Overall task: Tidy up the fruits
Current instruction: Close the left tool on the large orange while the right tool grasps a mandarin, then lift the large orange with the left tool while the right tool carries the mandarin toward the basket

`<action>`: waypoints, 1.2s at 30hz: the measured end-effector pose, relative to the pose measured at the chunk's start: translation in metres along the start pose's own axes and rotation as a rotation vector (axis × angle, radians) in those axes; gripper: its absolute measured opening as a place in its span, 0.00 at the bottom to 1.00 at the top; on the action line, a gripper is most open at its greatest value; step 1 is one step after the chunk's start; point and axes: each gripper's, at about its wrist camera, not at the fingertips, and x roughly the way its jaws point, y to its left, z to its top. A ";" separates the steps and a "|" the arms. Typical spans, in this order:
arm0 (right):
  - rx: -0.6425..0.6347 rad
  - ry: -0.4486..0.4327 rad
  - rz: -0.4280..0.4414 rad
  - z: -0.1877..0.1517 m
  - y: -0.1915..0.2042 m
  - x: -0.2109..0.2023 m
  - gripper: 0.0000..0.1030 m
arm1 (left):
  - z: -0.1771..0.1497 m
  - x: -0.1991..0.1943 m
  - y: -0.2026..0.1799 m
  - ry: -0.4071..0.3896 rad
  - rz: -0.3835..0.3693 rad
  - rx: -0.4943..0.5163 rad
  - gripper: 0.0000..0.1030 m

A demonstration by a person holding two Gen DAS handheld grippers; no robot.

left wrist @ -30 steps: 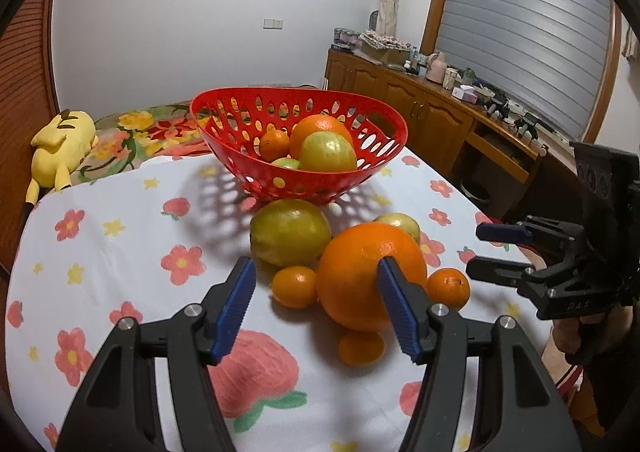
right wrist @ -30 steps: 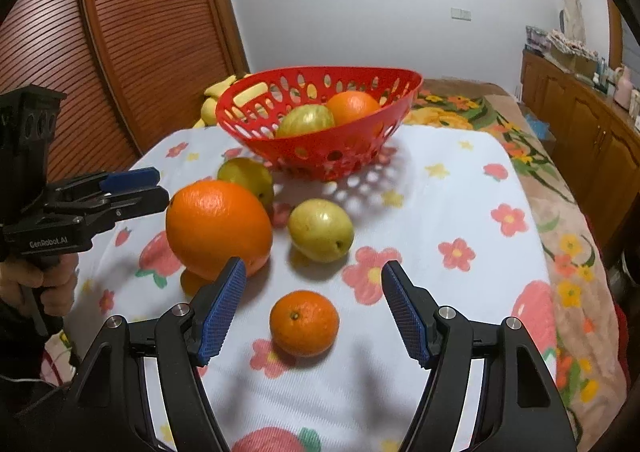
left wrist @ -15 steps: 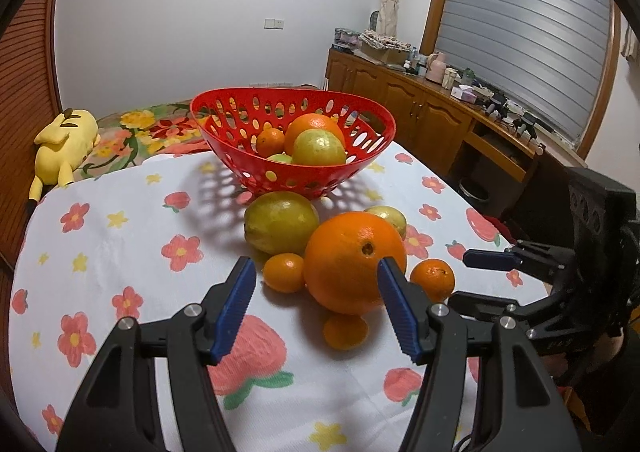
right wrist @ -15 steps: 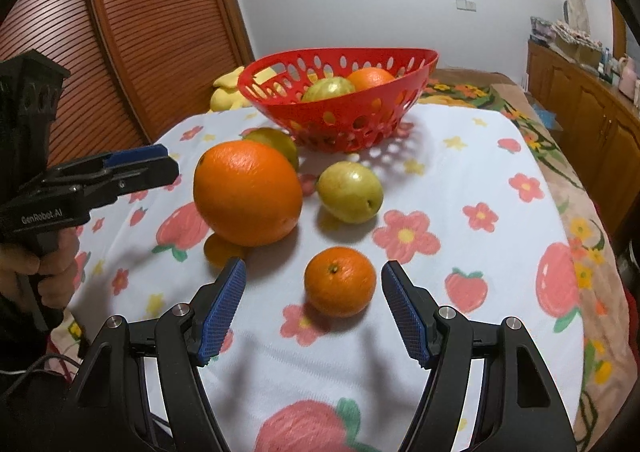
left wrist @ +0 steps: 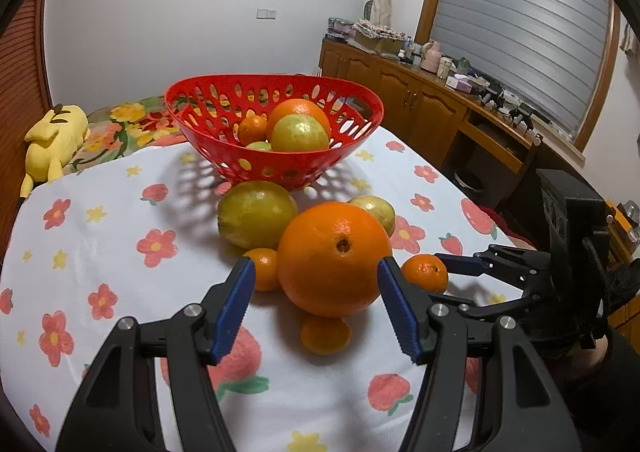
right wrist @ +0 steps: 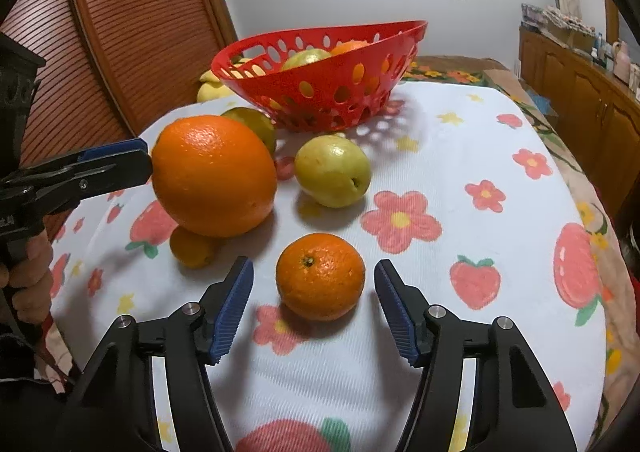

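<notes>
red basket holds an orange and green fruits; both grippers' fingers spread wide, gripping nothing.

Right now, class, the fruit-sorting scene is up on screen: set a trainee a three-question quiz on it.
1. True or false: the left tongs are shut on the big orange.
2. Which fruit lies between the open right tongs? A) small mandarin B) pear C) banana
3. Fill in: the red basket stands on a ____-printed tablecloth.

Key: 1 false, they are open around it. 2 A. 3 flower.
</notes>
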 end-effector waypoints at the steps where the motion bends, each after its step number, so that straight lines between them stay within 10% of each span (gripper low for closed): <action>1: -0.004 0.004 -0.003 0.000 0.000 0.001 0.49 | 0.000 0.001 -0.001 0.004 0.002 0.002 0.61; 36: -0.010 -0.032 -0.022 -0.003 -0.007 0.002 0.45 | 0.007 0.055 -0.016 0.095 -0.002 0.091 0.78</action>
